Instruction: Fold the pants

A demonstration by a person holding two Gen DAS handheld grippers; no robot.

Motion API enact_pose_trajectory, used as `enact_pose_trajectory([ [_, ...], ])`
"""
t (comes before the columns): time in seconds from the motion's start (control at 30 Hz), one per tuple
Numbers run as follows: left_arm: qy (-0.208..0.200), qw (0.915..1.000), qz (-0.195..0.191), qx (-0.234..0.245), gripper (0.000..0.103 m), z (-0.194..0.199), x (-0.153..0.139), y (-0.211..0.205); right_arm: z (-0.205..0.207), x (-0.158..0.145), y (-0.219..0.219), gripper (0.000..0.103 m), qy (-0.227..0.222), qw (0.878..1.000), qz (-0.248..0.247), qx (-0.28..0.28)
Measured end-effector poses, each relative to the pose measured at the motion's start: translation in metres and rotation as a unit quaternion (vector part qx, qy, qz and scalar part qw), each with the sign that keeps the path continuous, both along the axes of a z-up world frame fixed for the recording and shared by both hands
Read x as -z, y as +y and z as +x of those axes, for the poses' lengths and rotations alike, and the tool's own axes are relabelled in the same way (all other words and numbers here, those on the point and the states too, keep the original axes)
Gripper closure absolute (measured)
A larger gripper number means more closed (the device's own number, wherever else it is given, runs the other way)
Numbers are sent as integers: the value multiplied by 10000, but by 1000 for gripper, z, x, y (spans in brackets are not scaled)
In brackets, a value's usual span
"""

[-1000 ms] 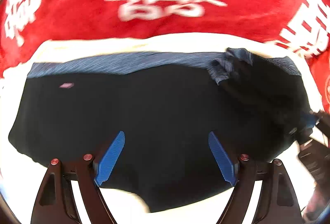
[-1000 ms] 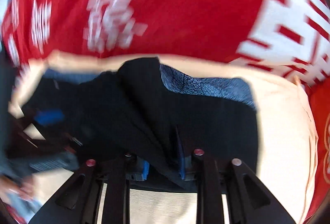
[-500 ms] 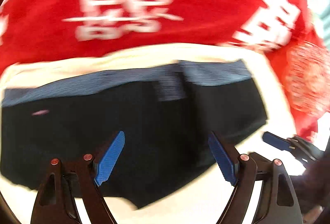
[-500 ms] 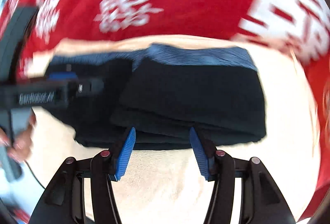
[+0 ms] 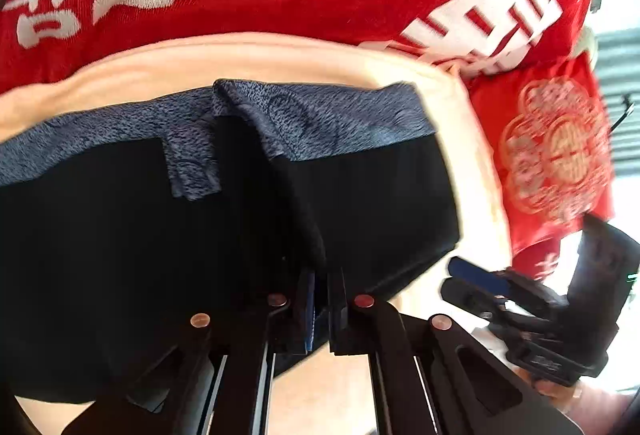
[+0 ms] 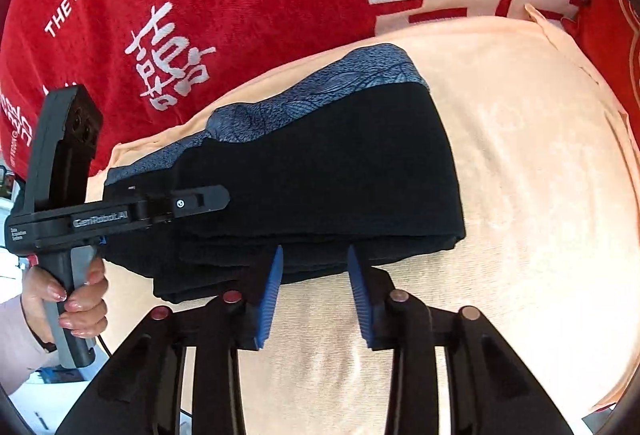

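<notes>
Your left gripper (image 5: 320,299) is clamped on the pants (image 5: 120,255); your right gripper (image 6: 314,291), jaws closing, sits empty just below their near edge.

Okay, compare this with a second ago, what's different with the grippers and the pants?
The left gripper, wide open over the pants a second ago, has clamped shut on a raised fold of the dark fabric. The right gripper let go of its fold, backed off to the near edge, and its jaws are closing with nothing pinched. The pants stay on the peach towel.
</notes>
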State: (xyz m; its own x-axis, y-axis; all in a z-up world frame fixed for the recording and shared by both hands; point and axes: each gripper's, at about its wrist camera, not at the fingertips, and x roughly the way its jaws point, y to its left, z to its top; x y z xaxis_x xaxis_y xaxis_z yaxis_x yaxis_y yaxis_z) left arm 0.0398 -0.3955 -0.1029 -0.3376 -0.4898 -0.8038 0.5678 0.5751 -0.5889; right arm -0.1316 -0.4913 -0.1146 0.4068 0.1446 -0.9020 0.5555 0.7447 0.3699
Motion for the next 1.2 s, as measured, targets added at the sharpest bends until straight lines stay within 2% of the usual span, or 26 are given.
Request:
enact_pose_trajectory([
  [0.07, 54, 9995, -285, -108, 98, 2, -15, 8, -2, -2, -5, 68, -4, 10000, -10, -10],
  [0.13, -106, 9993, -327, -132, 98, 3, -27, 19, -5, -6, -10, 68, -26, 10000, -7, 3],
  [0.2, -200, 9995, -227, -86, 98, 3, -28, 26, -9, -11, -14, 68, -64, 10000, 10, 17],
  [0.37, -361, 9989, 279, 57, 98, -15, 5, 32, -9, -11, -18, 68, -15, 10000, 40, -30],
  [0.5, -328, 9990, 231, -182, 98, -22, 20, 39, -4, -5, -18, 68, 21, 9999, 46, -94],
  [0.6, -339, 9985, 234, -355, 97, -22, 16, 41, 2, 1, -21, 68, 62, 9998, 12, -164],
  [0.7, -667, 9967, 347, -309, 96, -25, 4, 37, 14, 1, -36, 68, -22, 9999, -46, -150],
  [0.73, -793, 9955, 425, -299, 94, -27, -1, 35, 19, 0, -41, 68, -59, 9999, -43, -131],
  [0.77, -831, 9950, 465, -315, 82, -26, -5, 35, 23, 1, -46, 68, -100, 9999, -22, -111],
  [0.8, -859, 9945, 485, -360, 63, -26, -8, 35, 30, 1, -52, 69, -161, 9998, 25, -105],
  [0.83, -916, 9936, 481, -462, 53, -25, -14, 38, 35, 1, -56, 77, -201, 9997, 37, -122],
  [0.87, -970, 9926, 482, -543, 41, -23, -18, 40, 40, 2, -60, 79, -194, 9997, 15, -145],
  [1.03, -1314, 9864, 685, -703, 41, -19, -34, 43, 59, 13, -77, 79, -114, 9998, 59, -156],
  [1.2, -1611, 9842, 564, -471, 41, -25, -42, 10, 68, 23, -86, 79, -160, 9997, 173, 6],
])
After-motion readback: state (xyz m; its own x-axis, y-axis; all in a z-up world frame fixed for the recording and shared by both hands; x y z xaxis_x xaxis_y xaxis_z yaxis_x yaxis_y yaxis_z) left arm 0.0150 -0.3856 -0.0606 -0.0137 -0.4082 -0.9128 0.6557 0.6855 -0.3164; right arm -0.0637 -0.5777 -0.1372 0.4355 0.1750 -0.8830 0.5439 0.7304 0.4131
